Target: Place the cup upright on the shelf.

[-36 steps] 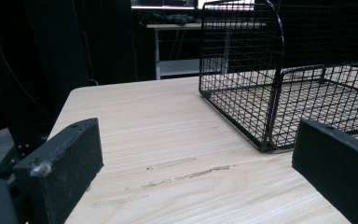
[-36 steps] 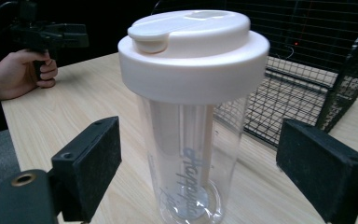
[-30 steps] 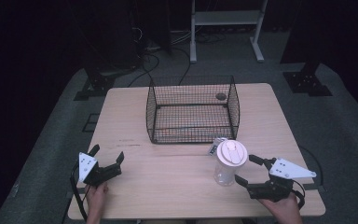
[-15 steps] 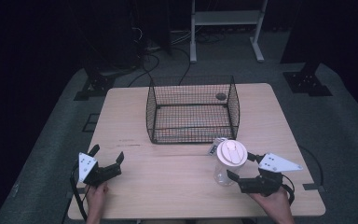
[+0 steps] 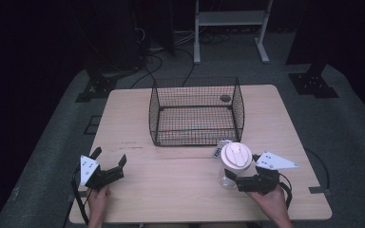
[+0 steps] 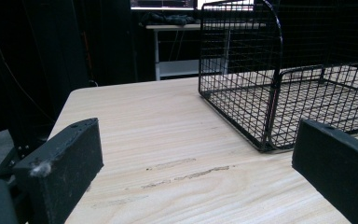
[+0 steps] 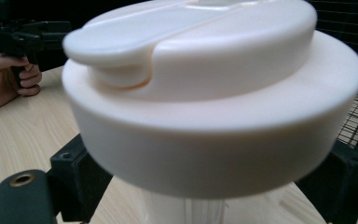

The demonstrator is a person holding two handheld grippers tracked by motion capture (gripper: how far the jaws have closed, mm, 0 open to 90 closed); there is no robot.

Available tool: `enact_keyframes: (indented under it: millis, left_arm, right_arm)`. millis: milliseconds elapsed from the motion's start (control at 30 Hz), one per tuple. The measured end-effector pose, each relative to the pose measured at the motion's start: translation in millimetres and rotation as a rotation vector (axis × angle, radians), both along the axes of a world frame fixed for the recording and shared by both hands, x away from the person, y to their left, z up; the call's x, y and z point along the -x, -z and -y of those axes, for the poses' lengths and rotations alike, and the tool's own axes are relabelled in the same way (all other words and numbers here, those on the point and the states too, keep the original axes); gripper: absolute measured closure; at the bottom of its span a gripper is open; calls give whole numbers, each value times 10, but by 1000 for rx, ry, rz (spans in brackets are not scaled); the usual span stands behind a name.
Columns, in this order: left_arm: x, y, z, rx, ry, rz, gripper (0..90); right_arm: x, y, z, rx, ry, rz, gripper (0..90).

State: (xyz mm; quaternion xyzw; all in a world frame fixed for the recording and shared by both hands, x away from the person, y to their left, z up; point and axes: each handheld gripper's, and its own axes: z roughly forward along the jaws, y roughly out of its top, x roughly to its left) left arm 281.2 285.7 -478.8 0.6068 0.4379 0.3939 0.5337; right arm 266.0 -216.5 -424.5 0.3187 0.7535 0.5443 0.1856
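Right tongs (image 5: 234,179) astride jar (image 7: 214,116) below its lid, grip unclear; left tongs (image 6: 191,186) spread, empty.

- Your high view looks forward and down from your side of the table (image 5: 171,190), taking in the whole top.
- Your left gripper view sits low, facing the wire basket (image 6: 279,93) at 2 o'clock.
- Your right gripper view is pressed close to the lidded jar (image 7: 214,93).
- All three views share the basket.

One wire basket (image 5: 196,113), one lidded clear jar (image 5: 234,164), two hand-held grippers and one table (image 5: 180,194).
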Motion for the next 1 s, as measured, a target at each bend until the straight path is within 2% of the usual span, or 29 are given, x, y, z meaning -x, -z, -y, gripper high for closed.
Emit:
enact_keyframes:
  millis: [167,233,333,533,733,1000]
  left_arm:
    - [1,0,-1,1,0,0,9]
    - [1,0,-1,0,0,1,9]
    - [2,0,0,-1,0,2,9]
    - [2,0,1,-1,1,1,9]
    - [1,0,-1,1,0,1,9]
    - [0,0,-2,3,3,0,9]
  right_arm:
    - [-23,-6,-9,-1,-9,5,135]
    - [-14,-23,-15,20,-11,21,144]
    - [-19,-37,-15,32,-15,22,146]
    - [-86,-83,11,28,-52,-18,150]
    - [-122,-126,7,22,-78,-32,151]
    - [-184,-338,-52,5,-140,-25,151]
